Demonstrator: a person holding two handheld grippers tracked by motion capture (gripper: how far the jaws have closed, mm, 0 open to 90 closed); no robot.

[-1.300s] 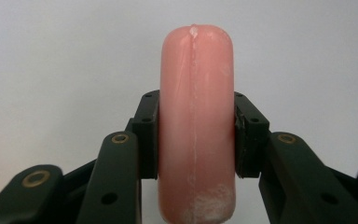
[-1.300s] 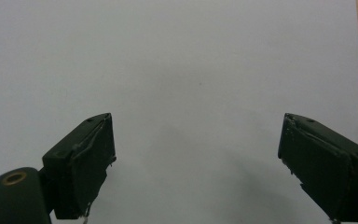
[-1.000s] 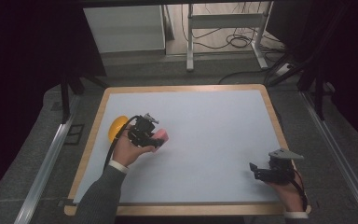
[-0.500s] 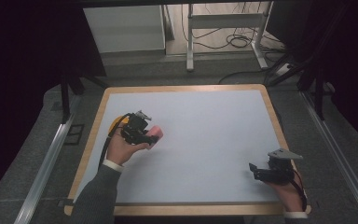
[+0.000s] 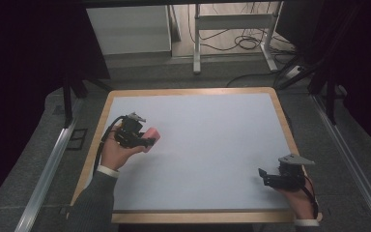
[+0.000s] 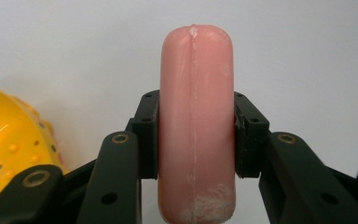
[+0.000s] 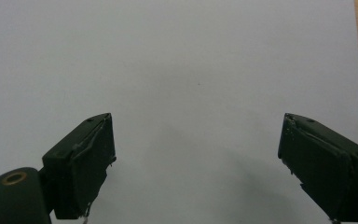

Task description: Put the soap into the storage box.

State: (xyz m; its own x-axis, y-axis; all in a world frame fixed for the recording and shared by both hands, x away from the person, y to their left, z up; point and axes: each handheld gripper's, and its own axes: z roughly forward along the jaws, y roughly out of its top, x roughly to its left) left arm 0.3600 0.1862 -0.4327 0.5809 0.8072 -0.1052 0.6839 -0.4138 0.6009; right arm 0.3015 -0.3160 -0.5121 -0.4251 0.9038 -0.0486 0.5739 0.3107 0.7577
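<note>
Pink sausage-shaped piece [image 6: 196, 126] clamped between the left gripper's [image 5: 142, 141] 2 jaws, above the table's [image 5: 212, 145] left side.
Nearer the table's front right corner, the right gripper [image 5: 269, 177] hung with jaws spread, holding nothing; a yellow object [image 6: 9, 140] sat beside the pink piece.

The sausage [image 6: 196, 126] was pale pink with a whitish seam; the dotted toy [image 6: 9, 144] was glossy yellow; the table [image 5: 212, 145] was light grey, wood-edged.

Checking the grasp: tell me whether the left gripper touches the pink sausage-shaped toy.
Touching. Left gripper view: left gripper pads press both sides of the pink sausage-shaped toy.
</note>
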